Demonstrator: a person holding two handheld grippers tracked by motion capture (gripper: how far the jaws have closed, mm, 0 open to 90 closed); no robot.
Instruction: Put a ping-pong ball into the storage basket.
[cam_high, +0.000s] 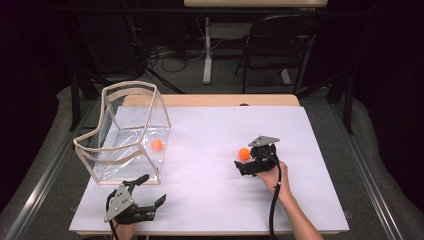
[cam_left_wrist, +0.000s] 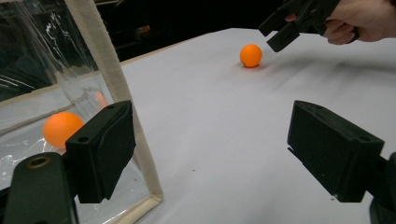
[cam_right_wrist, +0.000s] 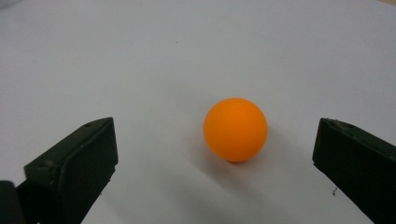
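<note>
Right gripper (cam_high: 246, 161) sits mid-right on the white sheet (cam_high: 210, 145), jaws spread wide, nothing between the pads touching. Orange ball (cam_high: 244, 153) rests on the sheet just ahead of it, at the jaw tips. In the right gripper view the ball (cam_right_wrist: 235, 129) lies between the 2 black jaws but off centre, closer to the one on the right of that view, with a clear gap on both sides. Ball is on the surface, not lifted, small shadow under it.

Left gripper (cam_high: 150, 189) is at the near-left edge of the sheet, jaws also apart and empty, pointing up-right past the near corner of the clear box (cam_high: 150, 105). In the left gripper view its left-hand jaw overlaps the box's cream frame post (cam_left_wrist: 112, 79); cannot tell whether it touches the post. That view also shows the free ball (cam_left_wrist: 251, 55) farther off with the right gripper (cam_left_wrist: 285, 30) just beside it, hand wrapped round the grip.

Box: transparent walls, cream trim, stands at the left of the sheet, tilted. 2nd orange ball (cam_high: 157, 145) is inside it, down by the right-hand wall; seen through the plastic in the left gripper view (cam_left_wrist: 62, 128).

2 balls well apart from each other
</note>
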